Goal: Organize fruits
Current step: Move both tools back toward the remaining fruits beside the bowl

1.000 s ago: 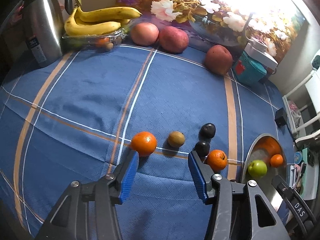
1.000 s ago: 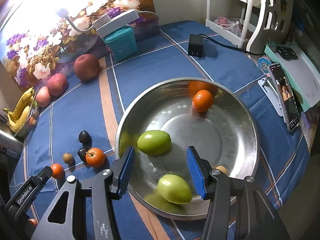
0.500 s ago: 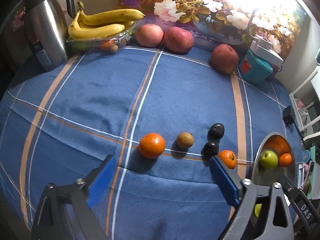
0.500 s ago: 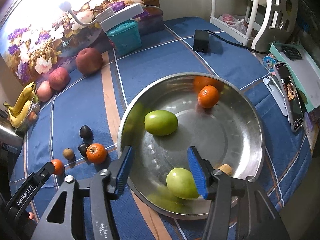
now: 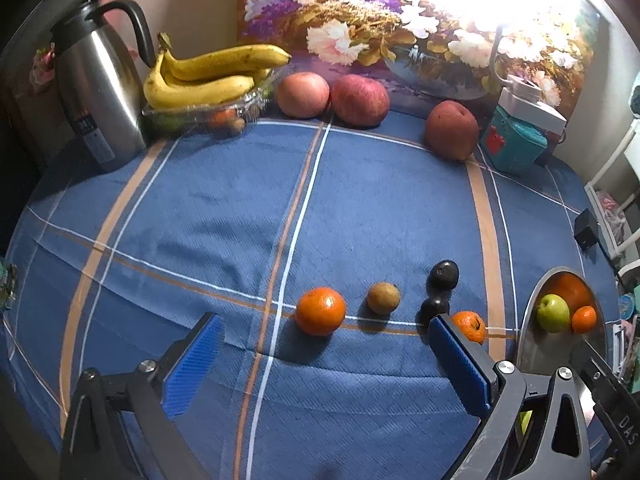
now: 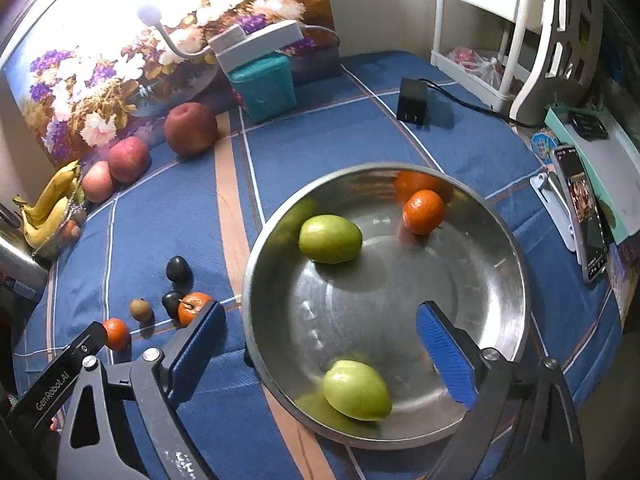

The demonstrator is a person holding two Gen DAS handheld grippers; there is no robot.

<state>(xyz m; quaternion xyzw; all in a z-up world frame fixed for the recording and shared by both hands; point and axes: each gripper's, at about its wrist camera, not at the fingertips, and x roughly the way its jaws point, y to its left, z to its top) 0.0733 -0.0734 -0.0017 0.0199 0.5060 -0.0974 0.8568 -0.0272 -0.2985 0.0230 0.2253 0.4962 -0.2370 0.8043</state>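
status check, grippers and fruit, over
Left gripper and right gripper just opened, both empty. Round steel bowl holds three fruits. Nothing blocking.

We note a row of five small fruits point(image 5: 383, 298) on the cloth point(image 5: 200, 220) left of the bowl point(image 6: 500, 232), which holds three fruits point(image 6: 330, 239); apples point(image 5: 359, 95) and bananas point(image 5: 208, 76) lie behind, beside the kettle point(image 5: 94, 92).

A steel thermos jug point(image 5: 94, 92) stands at the far left of the blue plaid tablecloth point(image 5: 224, 208). A floral painting point(image 5: 400, 20) leans along the back, a teal box point(image 6: 264, 84) before it. A black power adapter point(image 6: 412, 106) and a smartphone point(image 6: 582, 216) lie to the right.
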